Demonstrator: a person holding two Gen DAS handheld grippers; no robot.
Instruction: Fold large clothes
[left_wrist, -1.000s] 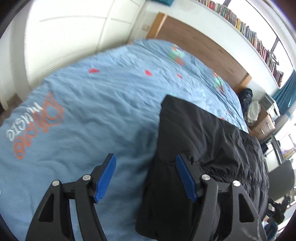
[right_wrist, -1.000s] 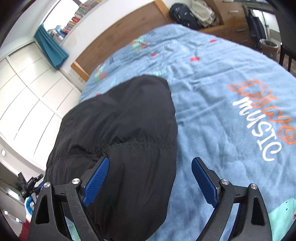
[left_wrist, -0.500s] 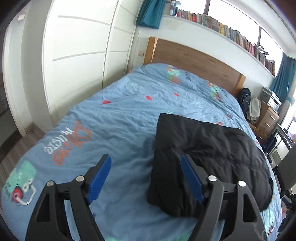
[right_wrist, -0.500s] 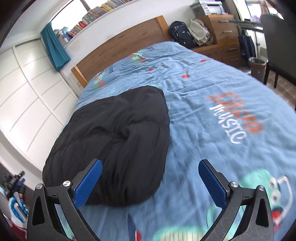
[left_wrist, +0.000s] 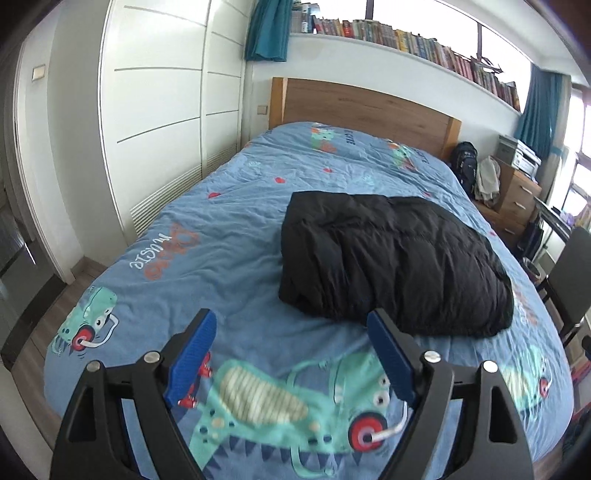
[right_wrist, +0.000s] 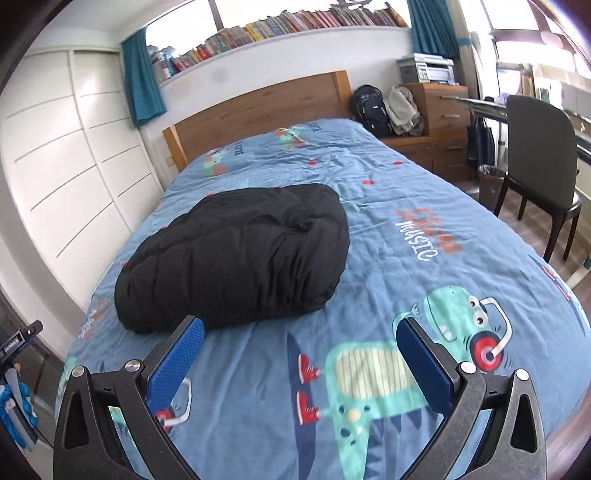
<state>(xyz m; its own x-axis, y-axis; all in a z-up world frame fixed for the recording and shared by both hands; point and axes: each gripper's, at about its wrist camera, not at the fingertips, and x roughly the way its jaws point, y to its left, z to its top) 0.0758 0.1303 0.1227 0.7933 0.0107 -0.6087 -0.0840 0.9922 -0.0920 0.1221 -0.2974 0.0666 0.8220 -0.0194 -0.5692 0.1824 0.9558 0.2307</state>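
A black puffy jacket (left_wrist: 395, 258) lies folded into a compact bundle on the blue cartoon-print bedspread (left_wrist: 221, 229); it also shows in the right wrist view (right_wrist: 240, 254). My left gripper (left_wrist: 291, 354) is open and empty, held above the foot of the bed, short of the jacket's near edge. My right gripper (right_wrist: 301, 362) is open and empty too, also back from the jacket over the bedspread (right_wrist: 406, 229).
A wooden headboard (left_wrist: 362, 107) stands at the far end. White wardrobe doors (left_wrist: 155, 110) run along the left. A dresser (right_wrist: 439, 107), a backpack (right_wrist: 369, 107) and a dark chair (right_wrist: 539, 155) stand to the right of the bed.
Both grippers have pulled back and up from the jacket, toward the foot of the bed. The jacket stays folded on the bed, now seen whole.
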